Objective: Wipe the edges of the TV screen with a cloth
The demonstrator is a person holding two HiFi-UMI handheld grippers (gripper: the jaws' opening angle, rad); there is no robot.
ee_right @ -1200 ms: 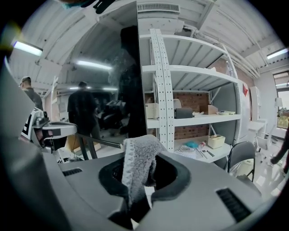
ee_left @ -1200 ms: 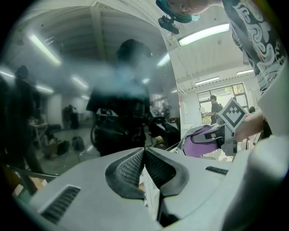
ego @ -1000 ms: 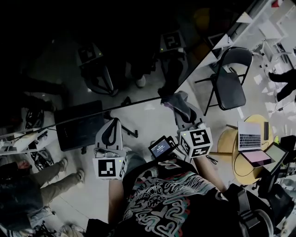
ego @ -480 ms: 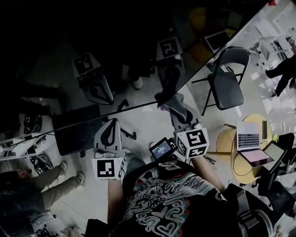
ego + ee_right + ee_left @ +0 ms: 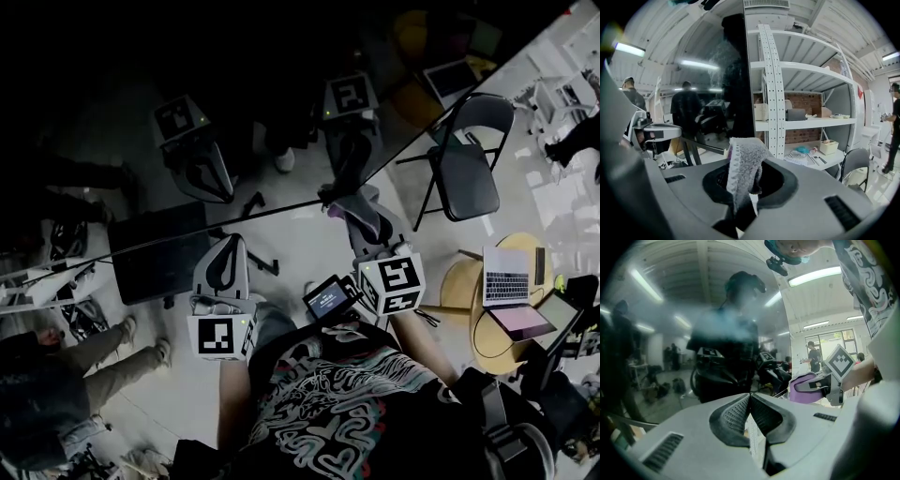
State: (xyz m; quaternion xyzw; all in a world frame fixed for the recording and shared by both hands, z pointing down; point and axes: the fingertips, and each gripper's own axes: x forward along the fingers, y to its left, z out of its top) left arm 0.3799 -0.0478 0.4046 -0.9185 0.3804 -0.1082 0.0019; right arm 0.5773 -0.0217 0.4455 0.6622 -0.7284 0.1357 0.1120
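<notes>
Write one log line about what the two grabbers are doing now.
step: edge wipe | right gripper: shut on cloth, cloth at TV screen edge | left gripper: shut, empty

Head view: from above the person, looking steeply down; the TV screen (image 5: 141, 84) fills the upper left, its edge running diagonally across the frame.
Left gripper view: rides on the left claw (image 5: 228, 248), looking along its closed jaws at the TV screen's glass from very near.
Right gripper view: rides on the right claw (image 5: 358, 214), meeting the TV screen edge-on as a dark upright strip, with shelving (image 5: 806, 117) to its right.
Shared: all three see the TV screen; the head and left gripper views both catch the right claw with its cloth (image 5: 802, 383).
</notes>
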